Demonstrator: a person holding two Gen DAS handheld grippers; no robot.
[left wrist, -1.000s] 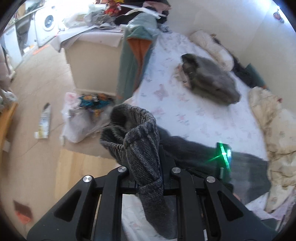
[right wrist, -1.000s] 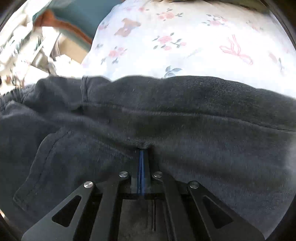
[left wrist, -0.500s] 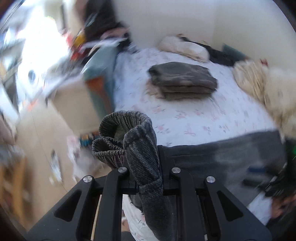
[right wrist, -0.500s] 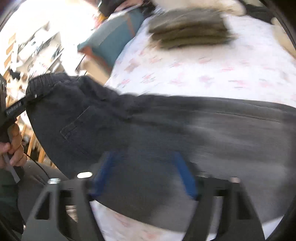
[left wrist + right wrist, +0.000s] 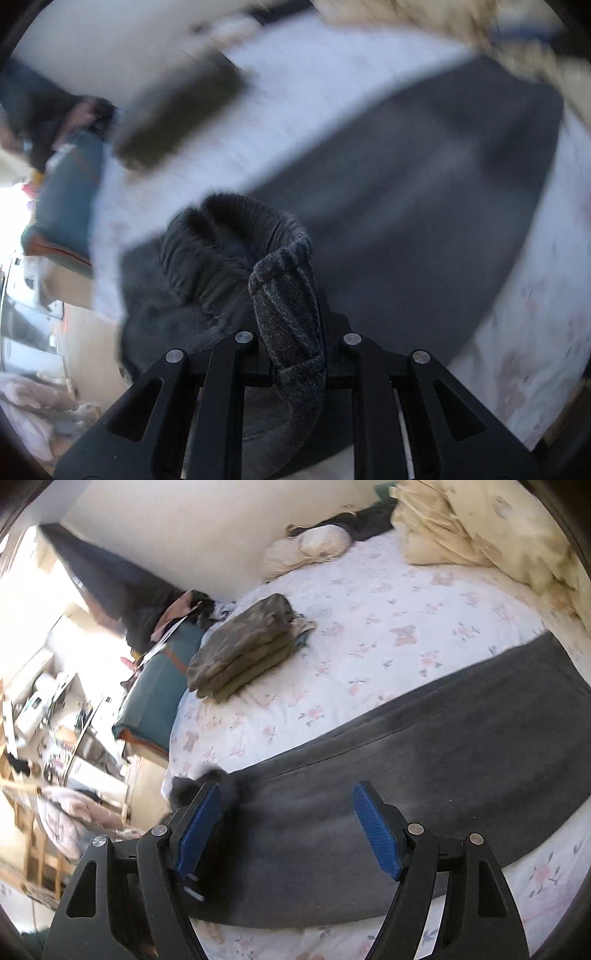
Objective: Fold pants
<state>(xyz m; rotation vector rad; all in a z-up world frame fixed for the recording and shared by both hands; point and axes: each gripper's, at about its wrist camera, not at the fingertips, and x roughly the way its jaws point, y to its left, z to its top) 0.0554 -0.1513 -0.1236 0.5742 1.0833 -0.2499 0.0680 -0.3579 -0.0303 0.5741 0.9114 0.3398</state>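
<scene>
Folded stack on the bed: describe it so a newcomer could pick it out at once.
On the floral bed sheet, look toward the edge nearest the teal cushion. The folded stack lies there, apart from the dark grey pants spread in front. It is olive-brown and neatly squared, unlike the crumpled cream bedding opposite.

Left gripper [image 5: 291,317] — black angular linkage arms, silver screw heads. Right gripper [image 5: 284,830] — same black frame, ribbed blue pads [image 5: 376,834].
</scene>
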